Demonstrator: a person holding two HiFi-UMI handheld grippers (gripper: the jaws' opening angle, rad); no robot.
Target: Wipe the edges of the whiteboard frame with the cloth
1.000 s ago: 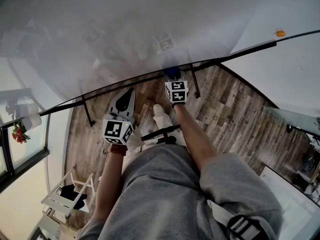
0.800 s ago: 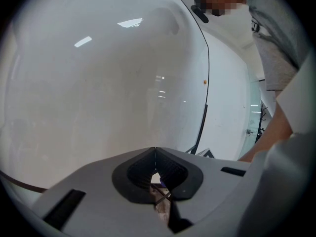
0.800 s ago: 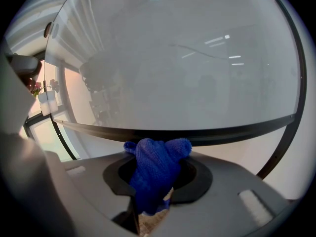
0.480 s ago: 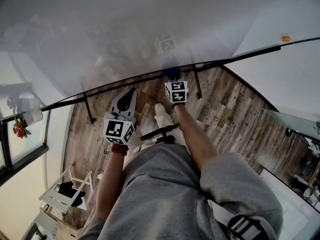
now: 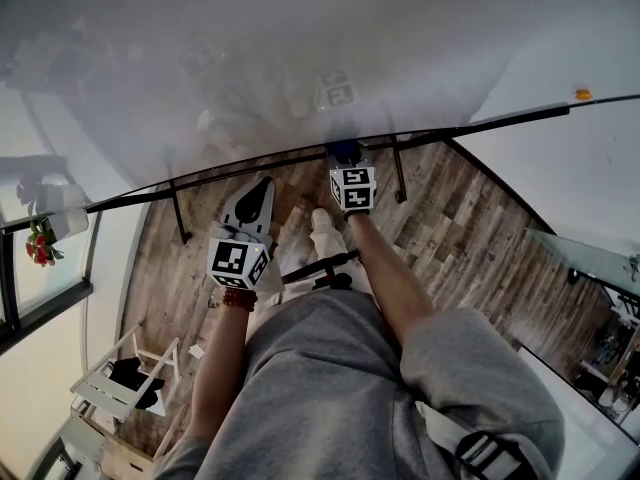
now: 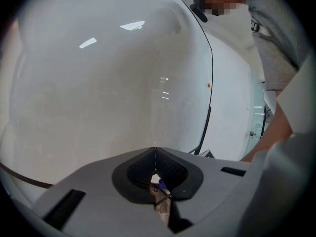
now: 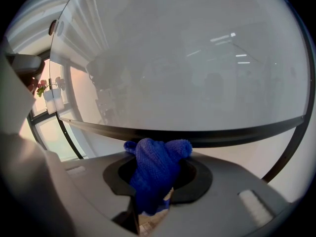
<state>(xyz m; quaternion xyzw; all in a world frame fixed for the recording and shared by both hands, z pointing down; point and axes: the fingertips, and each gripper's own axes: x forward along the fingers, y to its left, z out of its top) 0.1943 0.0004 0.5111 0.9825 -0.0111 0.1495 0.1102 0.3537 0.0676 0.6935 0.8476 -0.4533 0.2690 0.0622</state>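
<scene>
Where seen steeply from above, filled across the whole far half by the whiteboard, pale, glossy, dim with reflections. Bounded on its near side by the black frame, one long curved edge running from far right down to the left. Below that edge, open wooden floor, bare and roomy to the right of the person's grey shorts. Crossed only by two thin black stand legs. More crowded at near left, with a white chair by the wall.

Right claw raised to the lower edge of the frame, clamped on the blue cloth. In the right gripper view, cloth bunched between the jaws and bulging past their tips, just beside the black edge; touching or not, cannot tell.

Left claw nearer and to the left, below the frame and apart from it, over bare floor. Jaws pressed together, empty.

Small orange dot just beyond the frame at far right.
</scene>
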